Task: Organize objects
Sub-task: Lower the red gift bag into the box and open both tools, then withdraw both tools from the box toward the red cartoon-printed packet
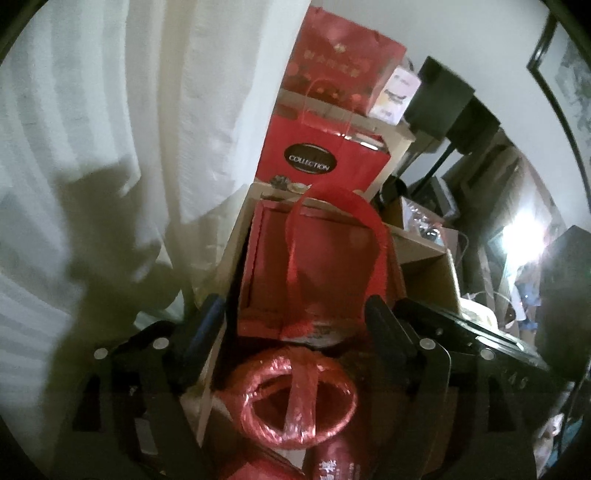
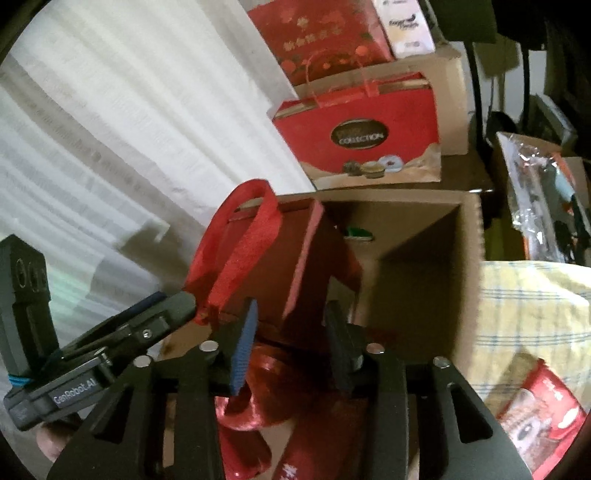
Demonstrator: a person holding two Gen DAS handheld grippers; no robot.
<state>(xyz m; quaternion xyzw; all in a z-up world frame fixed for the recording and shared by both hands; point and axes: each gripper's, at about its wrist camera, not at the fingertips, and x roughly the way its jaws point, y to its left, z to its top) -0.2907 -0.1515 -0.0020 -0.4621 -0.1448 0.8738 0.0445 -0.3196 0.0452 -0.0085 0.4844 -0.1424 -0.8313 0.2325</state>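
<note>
A dark red gift bag (image 1: pixel 317 266) with a red ribbon handle (image 1: pixel 347 206) stands in an open cardboard box (image 2: pixel 417 236). My left gripper (image 1: pixel 295 317) is open, its fingers either side of the bag's lower part. In the right wrist view the same bag (image 2: pixel 291 258) tilts, its handle (image 2: pixel 240 243) looping left. My right gripper (image 2: pixel 291 343) is open around the bag's lower corner. The left gripper (image 2: pixel 173 310) shows there at the left, touching the handle's base. A red coil of plastic string (image 1: pixel 299 402) lies below the bag; it also shows in the right wrist view (image 2: pixel 251 406).
A red "Collection" gift bag (image 2: pixel 362 140) and another red bag (image 2: pixel 325 33) stand on boxes behind. White curtain (image 1: pixel 110 129) hangs at the left. A checked cloth (image 2: pixel 532 310) and a red packet (image 2: pixel 543 417) lie at the right. Cluttered boxes (image 2: pixel 543 192) stand further right.
</note>
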